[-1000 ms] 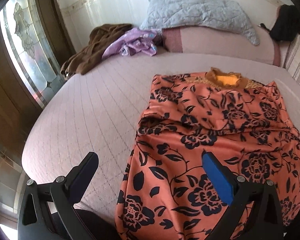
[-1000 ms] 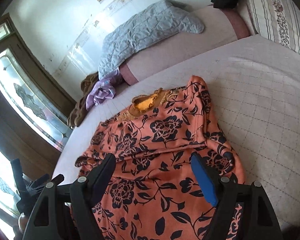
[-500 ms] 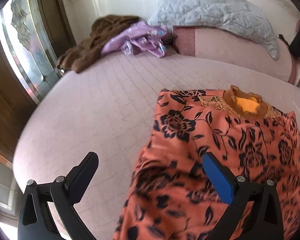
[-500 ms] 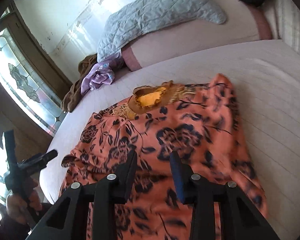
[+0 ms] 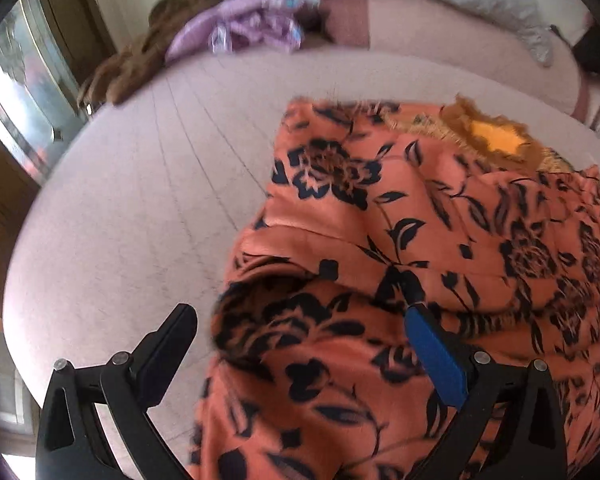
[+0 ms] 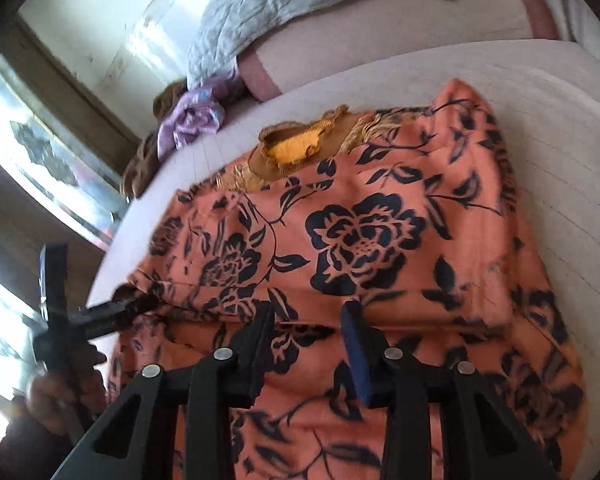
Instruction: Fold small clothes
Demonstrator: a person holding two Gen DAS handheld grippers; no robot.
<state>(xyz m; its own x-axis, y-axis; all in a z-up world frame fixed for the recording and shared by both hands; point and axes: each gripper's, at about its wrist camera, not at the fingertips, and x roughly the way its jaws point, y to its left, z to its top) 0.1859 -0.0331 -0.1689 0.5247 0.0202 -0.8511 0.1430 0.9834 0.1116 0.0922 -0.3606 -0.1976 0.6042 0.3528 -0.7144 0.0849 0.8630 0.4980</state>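
Across both views stretched a wide bed (image 5: pixel 140 184) under a pale pink quilted cover with stitched lines, filling most of the room that could be seen. Behind it rose a whitish wall (image 6: pixel 112 12), scuffed in places, and along that wall lay a long pink bolster (image 5: pixel 440 36) with a grey quilted blanket (image 6: pixel 292 4) draped over it. On the window side stood a dark wooden frame holding patterned leaded glass (image 5: pixel 24 92), bright with daylight.

On the bed lay the orange dress (image 6: pixel 372 232), printed with black flowers, its mustard-trimmed neckline (image 6: pixel 300 148) toward the bolster. A fold of the cloth crossed its middle, and the near part ran down under both tools. Well apart from it, near the bolster's end, a brown garment (image 5: pixel 140 56) and a crumpled lilac cloth (image 5: pixel 244 28) were heaped together, both blurred.

The left gripper (image 5: pixel 300 332) had its fingers spread wide, one black finger (image 5: pixel 168 348) over bare cover and the blue-padded one (image 5: pixel 432 356) over the dress, with the folded edge between them; whether either touched the cloth could not be told. The right gripper (image 6: pixel 308 316) had its fingers drawn near together, a narrow gap left, above the fold; a pinch on the fabric could not be confirmed. In the right view the left tool's tip met the dress's edge.
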